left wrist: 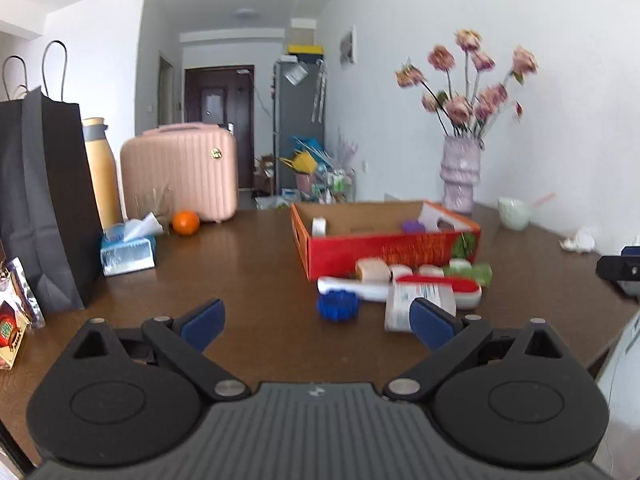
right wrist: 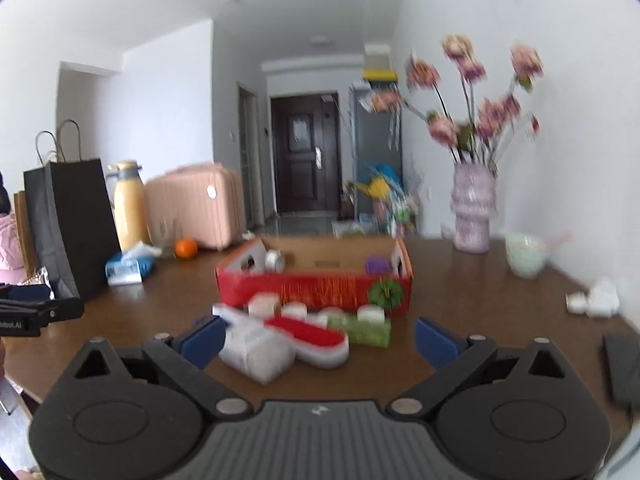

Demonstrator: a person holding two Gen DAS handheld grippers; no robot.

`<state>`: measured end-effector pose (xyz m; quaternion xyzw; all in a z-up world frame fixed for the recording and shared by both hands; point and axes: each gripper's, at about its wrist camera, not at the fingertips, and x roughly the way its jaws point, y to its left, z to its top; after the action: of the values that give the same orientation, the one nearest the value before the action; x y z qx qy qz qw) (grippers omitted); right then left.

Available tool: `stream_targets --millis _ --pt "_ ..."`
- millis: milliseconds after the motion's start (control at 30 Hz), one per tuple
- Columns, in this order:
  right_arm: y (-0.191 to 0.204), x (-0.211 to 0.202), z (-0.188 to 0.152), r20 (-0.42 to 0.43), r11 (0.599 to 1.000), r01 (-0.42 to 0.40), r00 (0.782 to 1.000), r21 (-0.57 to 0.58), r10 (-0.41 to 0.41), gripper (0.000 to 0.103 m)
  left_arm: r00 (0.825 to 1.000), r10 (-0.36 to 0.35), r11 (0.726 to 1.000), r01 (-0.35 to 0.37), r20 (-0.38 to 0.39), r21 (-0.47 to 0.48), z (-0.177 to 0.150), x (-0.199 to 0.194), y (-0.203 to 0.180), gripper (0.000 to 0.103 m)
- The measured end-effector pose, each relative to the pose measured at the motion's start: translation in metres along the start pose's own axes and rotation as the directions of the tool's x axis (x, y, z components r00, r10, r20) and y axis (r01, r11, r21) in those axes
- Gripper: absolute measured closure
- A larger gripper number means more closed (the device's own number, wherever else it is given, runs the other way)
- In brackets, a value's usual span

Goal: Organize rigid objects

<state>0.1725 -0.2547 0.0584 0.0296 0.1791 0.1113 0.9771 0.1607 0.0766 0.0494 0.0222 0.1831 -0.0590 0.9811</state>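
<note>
A red cardboard box stands on the brown table, holding a tape roll and a purple item. In front of it lie a blue spiky ball, a white packet, a red-and-white brush, a green block and several small white pieces. My left gripper is open and empty, just short of the ball and packet. My right gripper is open and empty, its fingers either side of the packet and brush.
At the left stand a black paper bag, a yellow bottle, a pink case, a tissue pack and an orange. A vase of flowers and a pale bowl stand at the back right by the wall.
</note>
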Motion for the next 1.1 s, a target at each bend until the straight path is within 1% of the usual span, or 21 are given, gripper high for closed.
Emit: stream_targets --millis 33,133,233,300,367,433,500,567,667,733,833,900,967,1033,1100 --pt "0.001 -0.006 -0.009 -0.007 1.000 0.020 1.000 0.016 -0.020 0.002 1.000 0.003 1.000 -0.002 -0.019 0.006 -0.004 0.002 0.001 0.002" --pt "0.000 -0.022 -0.032 0.023 0.996 0.072 0.997 0.062 -0.073 0.001 0.998 0.000 1.000 0.000 -0.055 0.003 -0.009 0.010 0.003 0.002" --pt "-0.005 -0.016 -0.037 -0.015 0.992 0.118 0.993 0.050 -0.118 0.001 0.998 -0.006 1.000 0.005 -0.063 -0.006 -0.011 0.017 0.003 0.002" --pt "-0.007 -0.010 -0.037 -0.011 0.986 0.153 0.988 0.058 -0.153 0.001 0.997 -0.008 1.000 0.008 -0.071 0.003 -0.012 0.023 0.001 0.002" --pt "-0.008 -0.002 -0.038 -0.014 0.988 0.139 0.990 0.073 -0.138 0.001 0.995 -0.009 1.000 0.012 -0.101 0.027 -0.013 0.035 -0.001 0.002" --pt "-0.006 0.009 -0.038 -0.024 0.991 0.126 0.992 0.054 -0.124 0.001 0.992 -0.011 0.999 0.016 -0.126 0.038 -0.013 0.048 -0.002 0.002" --pt "-0.005 0.021 -0.037 -0.032 0.990 0.137 0.990 0.027 -0.136 0.001 0.988 -0.025 0.999 0.032 -0.152 0.039 -0.012 0.062 -0.002 0.002" --pt "-0.005 0.035 -0.035 -0.042 0.991 0.132 0.991 0.032 -0.130 0.001 0.984 -0.042 0.998 0.051 -0.175 0.043 -0.009 0.078 -0.002 0.002" --pt "-0.004 0.052 -0.033 -0.041 0.995 0.084 0.996 0.053 -0.082 0.001 0.984 -0.033 0.996 0.046 -0.176 0.073 -0.003 0.099 -0.005 0.002" --pt "-0.001 0.063 -0.033 -0.051 0.996 0.069 0.996 0.047 -0.067 0.001 0.982 -0.040 0.997 0.053 -0.186 0.064 0.000 0.112 -0.006 0.002" --pt "0.001 0.079 -0.035 -0.069 0.997 0.052 0.996 0.050 -0.049 0.001 0.968 -0.084 0.993 0.100 -0.236 0.055 -0.001 0.133 -0.010 0.002" --pt "0.003 0.091 -0.035 -0.086 0.998 0.033 0.996 0.062 -0.028 0.002 0.969 -0.085 0.991 0.106 -0.231 0.077 0.001 0.142 -0.016 0.002" --pt "0.006 0.104 -0.034 -0.107 0.998 0.018 0.994 0.054 -0.012 0.003 0.970 -0.109 0.989 0.128 -0.217 0.075 0.004 0.148 -0.019 0.002" --pt "0.010 0.112 -0.031 -0.106 0.999 0.008 0.994 0.048 -0.003 0.003 0.962 -0.166 0.983 0.179 -0.219 0.038 0.008 0.156 -0.021 0.002" --pt "0.013 0.118 -0.028 -0.094 0.998 -0.016 0.995 0.054 0.021 0.004 0.947 -0.222 0.974 0.227 -0.232 -0.003 0.011 0.164 -0.021 0.002"
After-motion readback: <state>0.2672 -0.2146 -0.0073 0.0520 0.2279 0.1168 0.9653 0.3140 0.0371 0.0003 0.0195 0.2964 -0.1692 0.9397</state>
